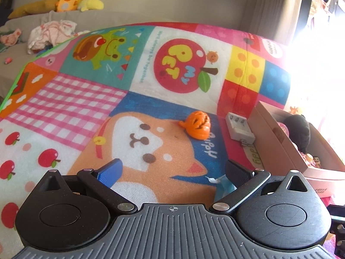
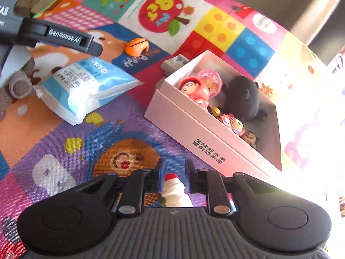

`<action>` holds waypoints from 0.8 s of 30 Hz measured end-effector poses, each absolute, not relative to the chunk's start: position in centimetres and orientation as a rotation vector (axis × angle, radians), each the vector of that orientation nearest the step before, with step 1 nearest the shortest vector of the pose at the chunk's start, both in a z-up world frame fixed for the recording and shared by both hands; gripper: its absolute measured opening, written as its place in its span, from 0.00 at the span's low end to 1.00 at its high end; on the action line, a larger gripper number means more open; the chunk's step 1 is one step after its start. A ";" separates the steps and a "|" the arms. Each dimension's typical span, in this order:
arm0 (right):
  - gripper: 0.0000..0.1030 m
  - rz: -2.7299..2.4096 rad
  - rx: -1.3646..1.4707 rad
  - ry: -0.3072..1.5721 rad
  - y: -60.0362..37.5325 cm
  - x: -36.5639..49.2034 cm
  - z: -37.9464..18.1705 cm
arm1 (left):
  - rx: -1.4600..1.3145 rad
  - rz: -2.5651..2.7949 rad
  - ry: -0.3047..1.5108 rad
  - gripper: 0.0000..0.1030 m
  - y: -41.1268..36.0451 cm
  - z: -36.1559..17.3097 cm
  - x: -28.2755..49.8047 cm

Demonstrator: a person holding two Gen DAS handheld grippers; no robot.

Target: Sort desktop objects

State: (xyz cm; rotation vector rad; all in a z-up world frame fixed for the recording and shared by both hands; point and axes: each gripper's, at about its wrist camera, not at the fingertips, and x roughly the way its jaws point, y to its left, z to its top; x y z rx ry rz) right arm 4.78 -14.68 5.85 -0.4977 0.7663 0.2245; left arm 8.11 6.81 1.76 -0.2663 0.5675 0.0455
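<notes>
Right gripper (image 2: 174, 178) is seen narrowed around a small white figurine (image 2: 174, 191) at bottom centre, left gripper (image 1: 172, 170) held wide and empty, while several toys are already boxed (image 2: 207, 133) centre-right and pumpkin (image 2: 137, 47), packet (image 2: 86, 84) remain unsorted.

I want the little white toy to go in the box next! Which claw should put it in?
The right claw. Its jaws are already closed around the white toy, and the box sits just ahead of it. The left claw is open and holds nothing.
</notes>
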 end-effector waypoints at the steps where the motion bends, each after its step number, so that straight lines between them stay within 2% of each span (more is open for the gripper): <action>1: 0.43 0.215 -0.460 0.754 -15.5 4.3 6.0 | -0.258 0.039 0.562 1.00 6.6 1.9 8.0; 2: 0.54 0.206 -0.432 0.744 -16.2 4.0 6.0 | -0.248 0.029 0.568 1.00 6.3 2.0 7.9; 4: 0.62 0.197 -0.365 0.743 -17.9 3.0 5.8 | -0.231 -0.012 0.587 1.00 5.5 2.2 7.6; 6: 0.77 0.190 -0.316 0.752 -19.4 2.6 5.3 | -0.212 -0.066 0.603 1.00 4.5 2.2 7.0; 8: 0.85 0.170 -0.270 0.748 -20.6 2.1 4.8 | -0.170 -0.125 0.614 1.00 3.0 2.1 6.3; 11: 0.86 0.153 -0.184 0.755 -22.2 1.5 4.2 | -0.059 -0.183 0.628 1.00 0.2 1.8 5.7; 15: 0.94 0.144 -0.124 0.745 -23.7 0.3 3.4 | 0.085 -0.206 0.626 1.00 -3.1 1.3 4.5; 24: 1.00 0.137 -0.037 0.749 -25.9 -1.5 2.2 | 0.113 -0.296 0.643 0.99 -5.9 1.8 2.3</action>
